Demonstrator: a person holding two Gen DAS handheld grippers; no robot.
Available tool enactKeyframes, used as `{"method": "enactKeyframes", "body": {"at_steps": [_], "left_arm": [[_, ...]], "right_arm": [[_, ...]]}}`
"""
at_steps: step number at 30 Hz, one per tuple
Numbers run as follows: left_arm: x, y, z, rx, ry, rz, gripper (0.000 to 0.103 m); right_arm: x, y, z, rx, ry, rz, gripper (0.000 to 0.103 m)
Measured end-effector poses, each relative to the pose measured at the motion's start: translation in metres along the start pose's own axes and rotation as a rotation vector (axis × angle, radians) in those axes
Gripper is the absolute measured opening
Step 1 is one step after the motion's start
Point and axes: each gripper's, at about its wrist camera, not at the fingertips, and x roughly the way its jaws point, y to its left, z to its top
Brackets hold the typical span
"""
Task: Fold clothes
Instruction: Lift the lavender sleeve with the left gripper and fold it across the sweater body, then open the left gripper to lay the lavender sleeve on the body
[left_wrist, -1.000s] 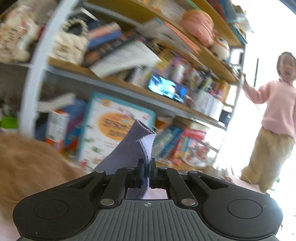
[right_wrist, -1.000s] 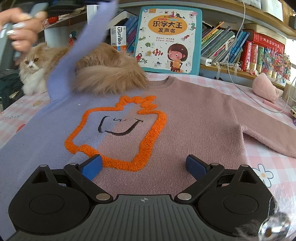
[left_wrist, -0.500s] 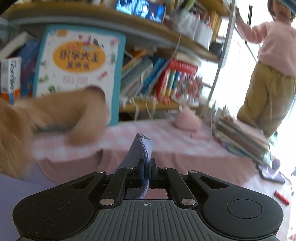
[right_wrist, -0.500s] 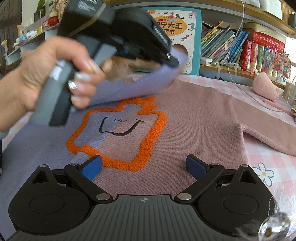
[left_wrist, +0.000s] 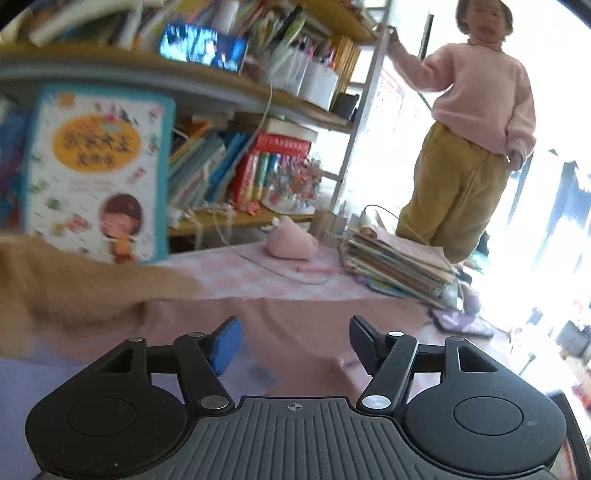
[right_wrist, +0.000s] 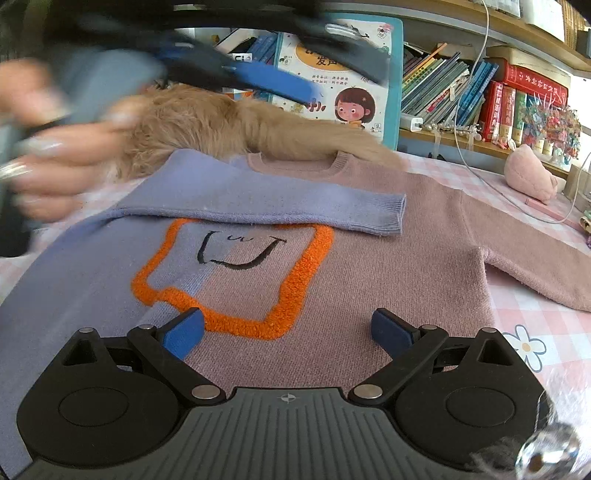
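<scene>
A sweater (right_wrist: 369, 280), half lilac and half dusty pink with an orange fuzzy outline on the chest, lies flat on the pink checked table (right_wrist: 546, 332). Its lilac sleeve (right_wrist: 280, 199) is folded across the chest, cuff toward the right. My left gripper (left_wrist: 293, 341) hovers over the sweater with its jaws opening and nothing between them; in the right wrist view it shows as a blur (right_wrist: 295, 81) in a hand above the collar. My right gripper (right_wrist: 288, 328) stands open low over the sweater's hem, empty. The pink sleeve (right_wrist: 535, 266) lies stretched out to the right.
A long-haired ginger cat (right_wrist: 229, 125) lies against the collar, tail over the neckline. Behind stands a big picture book (right_wrist: 351, 88) and shelves of books (right_wrist: 461, 92). A pink plush (right_wrist: 528, 177), a cable and a book stack (left_wrist: 399, 266) sit right. A person in a pink top (left_wrist: 476, 122) stands beyond the table.
My left gripper carried the lilac sleeve down and across the chest, then opened and let it go. The sleeve now lies flat on the sweater. My right gripper has not moved.
</scene>
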Motion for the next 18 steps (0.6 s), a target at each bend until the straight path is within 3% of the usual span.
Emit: {"method": "enactKeyframes", "body": {"at_steps": [4, 9, 12, 18], "left_arm": [[-0.047, 0.017, -0.032, -0.017, 0.042, 0.150, 0.067], [-0.088, 0.039, -0.073, -0.129, 0.108, 0.367, 0.067], [-0.101, 0.046, -0.088, -0.163, 0.125, 0.435, 0.067], [-0.100, 0.050, -0.101, -0.108, 0.171, 0.539, 0.067]], "right_arm": [[0.001, 0.001, 0.000, -0.007, 0.004, -0.006, 0.098], [-0.002, 0.000, 0.000, 0.003, -0.002, -0.037, 0.097], [-0.007, -0.005, -0.002, 0.028, -0.001, -0.074, 0.097], [-0.032, -0.029, -0.006, 0.059, 0.011, -0.181, 0.097]]}}
